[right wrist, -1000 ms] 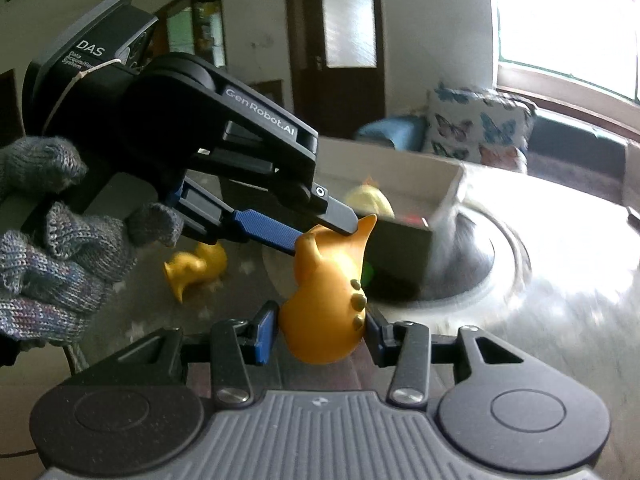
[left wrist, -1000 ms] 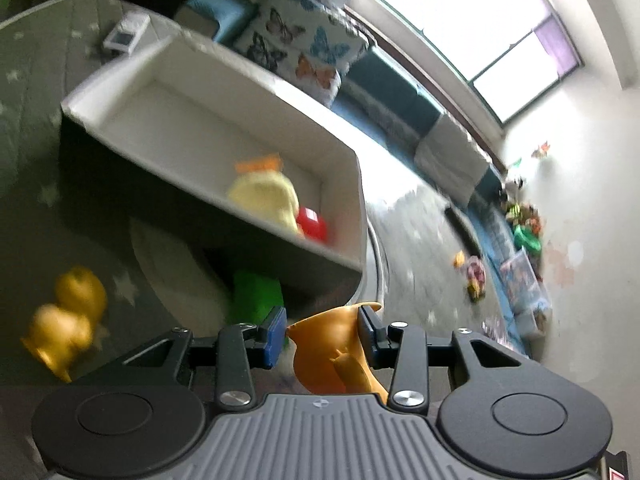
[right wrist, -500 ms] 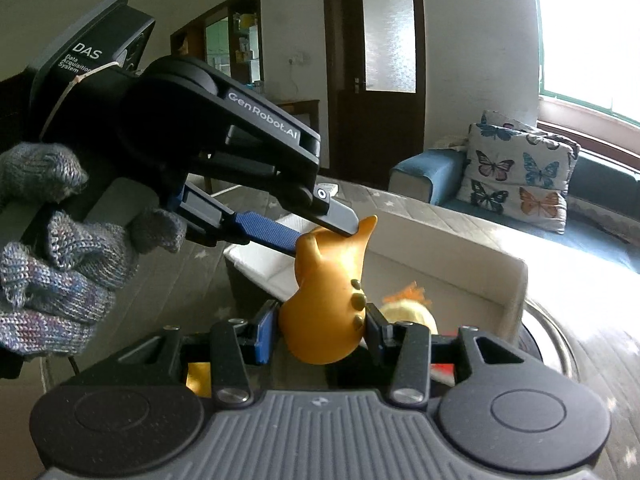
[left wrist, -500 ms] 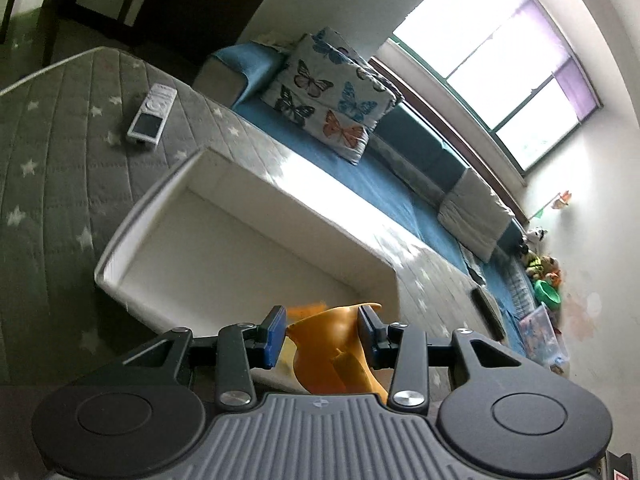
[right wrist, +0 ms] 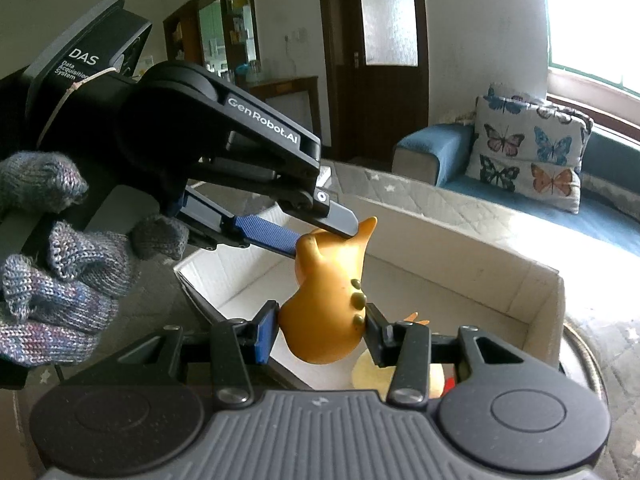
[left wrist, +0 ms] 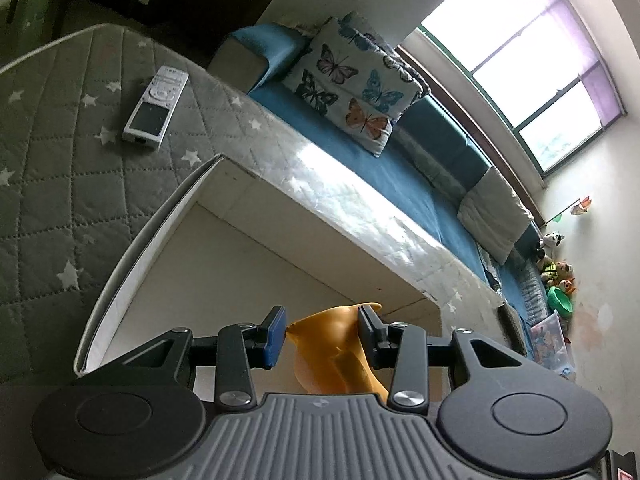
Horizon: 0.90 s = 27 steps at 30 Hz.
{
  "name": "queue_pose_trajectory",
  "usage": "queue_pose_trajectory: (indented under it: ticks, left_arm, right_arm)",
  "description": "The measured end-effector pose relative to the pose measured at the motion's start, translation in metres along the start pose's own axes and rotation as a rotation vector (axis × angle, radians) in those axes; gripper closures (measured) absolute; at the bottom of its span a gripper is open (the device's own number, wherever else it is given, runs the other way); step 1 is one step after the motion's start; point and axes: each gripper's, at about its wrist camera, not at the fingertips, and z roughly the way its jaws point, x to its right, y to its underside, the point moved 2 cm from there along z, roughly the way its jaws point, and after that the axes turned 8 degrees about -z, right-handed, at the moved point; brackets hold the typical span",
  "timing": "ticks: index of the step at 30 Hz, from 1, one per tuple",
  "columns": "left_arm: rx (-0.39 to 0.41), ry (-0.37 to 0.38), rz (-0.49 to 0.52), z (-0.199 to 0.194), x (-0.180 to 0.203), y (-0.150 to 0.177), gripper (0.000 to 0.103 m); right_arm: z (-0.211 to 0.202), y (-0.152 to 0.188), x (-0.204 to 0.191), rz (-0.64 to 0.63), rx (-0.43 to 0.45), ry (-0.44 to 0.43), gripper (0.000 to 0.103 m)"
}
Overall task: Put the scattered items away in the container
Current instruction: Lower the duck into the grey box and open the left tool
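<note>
We find both grippers clamped on one orange toy (right wrist: pixel 326 304). The right gripper (right wrist: pixel 322 334) grips its rounded body between both fingers; the left gripper (right wrist: pixel 320 236), held by a grey knitted glove (right wrist: pixel 60 280), pinches its narrow upper end. From the left wrist view the same orange toy (left wrist: pixel 334 344) sits between the left gripper (left wrist: pixel 322 334) fingers, touching both pads.

The toy hangs above the open white container (right wrist: pixel 460 264), over its near end, clear of the floor of the box. A pale yellow toy (right wrist: pixel 394 374) with an orange tuft and a red item (right wrist: pixel 450 384) lie inside, partly hidden behind the right gripper.

Compared with a second ago, the toy has been carried from beside the container, above the star-patterned quilt (left wrist: pixel 52 184), to a position over its interior. The yellow duck and green block then visible outside the box have left the left wrist view, and the white container (left wrist: pixel 280 208) now fills that view. Both grips are unchanged. A remote control (left wrist: pixel 156 106) lies on the quilt beyond the box.
</note>
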Motion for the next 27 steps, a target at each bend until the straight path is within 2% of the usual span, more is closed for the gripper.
queue_pose_trajectory:
  ticks: [12,27]
  left_arm:
    - [-0.041,-0.036,-0.019,0.023,-0.015,0.001,0.060]
    - [-0.046,-0.043,-0.006,0.021,-0.017,0.006,0.061]
  right_arm:
    - [0.017,0.012,0.002,0.026,-0.057,-0.013,0.058]
    - [0.017,0.011,-0.002,0.013,-0.053,0.007,0.055]
